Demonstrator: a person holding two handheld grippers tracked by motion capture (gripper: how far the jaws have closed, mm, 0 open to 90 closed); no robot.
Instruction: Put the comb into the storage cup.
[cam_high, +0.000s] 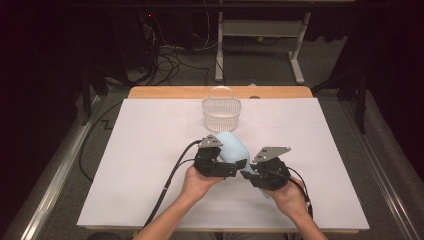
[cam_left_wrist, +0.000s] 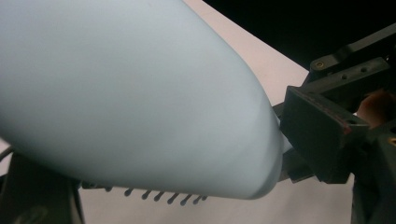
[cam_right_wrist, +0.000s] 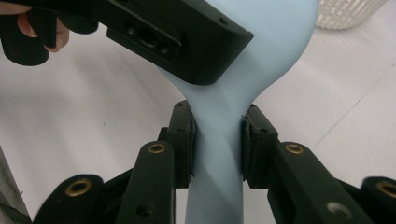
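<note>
My right gripper (cam_right_wrist: 217, 140) is clamped on the twisted neck of the pale blue bag (cam_high: 234, 146), above the white table (cam_high: 150, 150) near the white basket (cam_high: 221, 107); my left gripper (cam_high: 235, 167) grips its wider body, jaw setting unclear

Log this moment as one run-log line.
right gripper: shut on brush handle | left gripper: at pale blue brush head, grip unclear | basket: beyond, apart | table: white
</note>
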